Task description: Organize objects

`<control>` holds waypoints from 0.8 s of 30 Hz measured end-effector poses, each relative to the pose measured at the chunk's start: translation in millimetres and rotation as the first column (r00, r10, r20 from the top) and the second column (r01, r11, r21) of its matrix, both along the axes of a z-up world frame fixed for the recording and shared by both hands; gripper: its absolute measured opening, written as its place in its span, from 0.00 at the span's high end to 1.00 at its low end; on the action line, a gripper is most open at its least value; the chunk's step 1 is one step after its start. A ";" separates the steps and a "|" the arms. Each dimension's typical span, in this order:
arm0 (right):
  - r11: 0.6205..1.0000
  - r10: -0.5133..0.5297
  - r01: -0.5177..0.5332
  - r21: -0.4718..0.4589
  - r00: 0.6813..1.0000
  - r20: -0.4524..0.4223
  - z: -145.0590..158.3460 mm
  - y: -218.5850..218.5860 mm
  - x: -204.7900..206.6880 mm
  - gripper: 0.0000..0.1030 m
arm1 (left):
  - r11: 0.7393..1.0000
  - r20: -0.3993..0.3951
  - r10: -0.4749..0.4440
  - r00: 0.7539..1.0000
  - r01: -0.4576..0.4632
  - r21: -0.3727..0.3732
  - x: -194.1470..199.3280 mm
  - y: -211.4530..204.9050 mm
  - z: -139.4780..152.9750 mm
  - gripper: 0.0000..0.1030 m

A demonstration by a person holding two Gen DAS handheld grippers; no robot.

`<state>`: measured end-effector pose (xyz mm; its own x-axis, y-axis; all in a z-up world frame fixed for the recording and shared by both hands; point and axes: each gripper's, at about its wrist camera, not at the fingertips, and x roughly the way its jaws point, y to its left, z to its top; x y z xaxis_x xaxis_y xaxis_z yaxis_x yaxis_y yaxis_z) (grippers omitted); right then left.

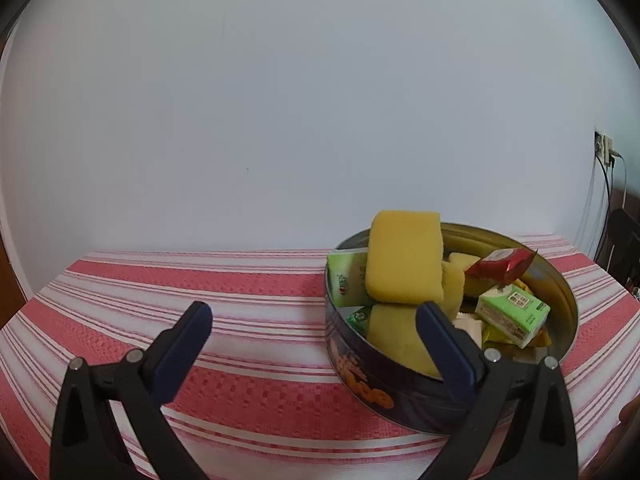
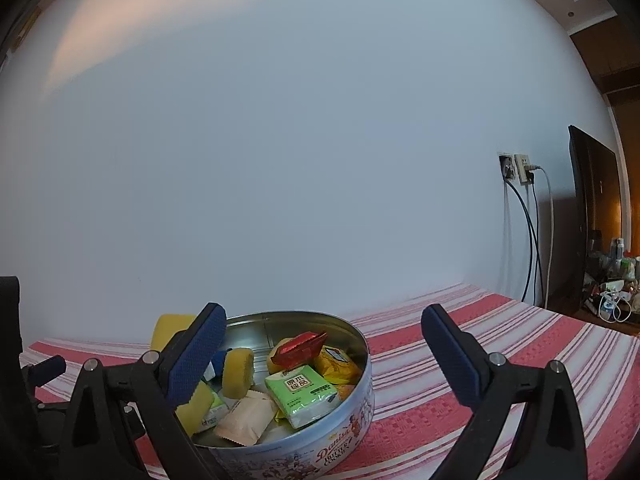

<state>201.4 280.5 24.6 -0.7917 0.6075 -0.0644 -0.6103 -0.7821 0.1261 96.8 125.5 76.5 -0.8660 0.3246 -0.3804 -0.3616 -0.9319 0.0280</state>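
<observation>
Red-and-white striped cloth [image 1: 248,280] covers the table, plain white wall [image 1: 280,100] right behind it. Landmark: round cookie tin [image 2: 352,432], lid off, sitting on the cloth.

Left gripper [image 1: 314,314] spread wide, nothing between the pads; its right finger [image 1: 444,344] overlaps the tin's near rim in the picture, left finger over bare cloth left of the tin. Right gripper [image 2: 324,322] also spread wide, empty; left finger in front of the tin's left edge, right finger over cloth right of the tin.

In the tin: yellow sponges [image 1: 404,258], one standing tall at the left side and sticking above the rim, green tissue pack [image 2: 300,394] near the middle, red foil packet [image 2: 302,342] on top toward the back, yellow snack bag [image 2: 338,364] at the right, beige sachet [image 2: 248,418] at the front.

Right view only: tin's printed side with "Butter Cookies" text, wall socket [image 2: 518,168] with cables beyond the tin to the right, dark screen [image 2: 596,208], clutter of bottles at the far right edge. Left view shows the socket tiny at the right edge, the tin's side dark with orange lettering.

Tin bottom cut off by the frame in the right view. Lower items buried, labels unreadable. Far-right clutter too small to identify.
</observation>
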 end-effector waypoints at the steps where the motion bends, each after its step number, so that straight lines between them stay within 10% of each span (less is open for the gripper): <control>1: 1.000 0.001 -0.001 0.000 1.000 0.000 -0.1 0.1 -0.2 0.03 | 1.000 0.001 -0.001 1.000 0.001 0.001 -0.3 0.3 -0.1 0.00; 24: 1.000 0.006 -0.006 0.022 1.000 0.013 -2.4 -5.2 -4.0 0.03 | 1.000 0.043 0.011 0.999 -0.011 0.013 -7.1 0.0 -4.0 0.00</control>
